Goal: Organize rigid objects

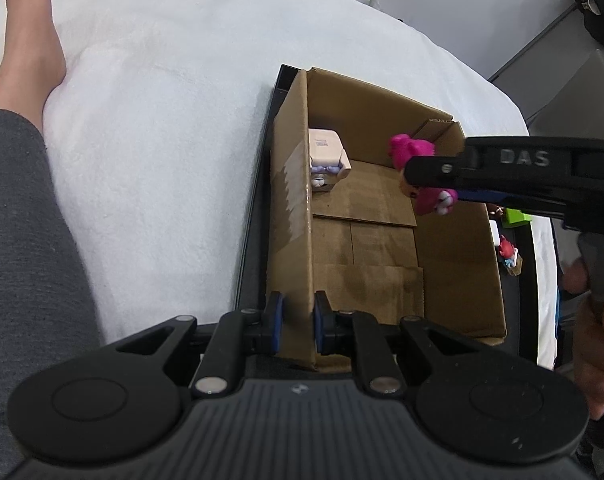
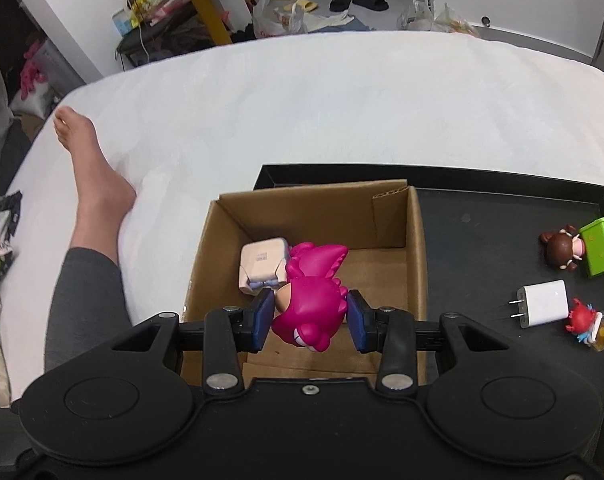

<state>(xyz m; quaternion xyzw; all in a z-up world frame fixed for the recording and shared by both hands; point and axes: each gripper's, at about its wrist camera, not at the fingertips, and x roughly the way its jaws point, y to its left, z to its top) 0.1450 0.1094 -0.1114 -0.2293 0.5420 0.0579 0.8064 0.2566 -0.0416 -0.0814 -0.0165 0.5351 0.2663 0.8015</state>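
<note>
While poised over the box: two grippers at work above a white bed.
Left gripper [image 1: 298, 322]: clamped tight on the near wall of the cardboard box [image 1: 292, 216], one blue pad on each side of the wall.
Right gripper [image 2: 309, 318]: closed on the magenta dinosaur figure [image 2: 311, 292], pads pressing its sides, held in the air above the open box [image 2: 415, 248].
Already in the box: a pale pink-and-lilac figure [image 2: 262, 266], lying near the left wall on the box floor.
Box location: on a black tray [image 2: 481, 200], at its left end.
Waiting on the tray, right of the box: brown-haired figure [image 2: 559, 250] touching a green block [image 2: 603, 246]; white charger plug [image 2: 541, 308] just beside a small red figure [image 2: 583, 322].
Person: bare foot [image 2: 82, 140] and grey-clad leg [image 2: 86, 280] resting on the bed, left of the box.
</note>
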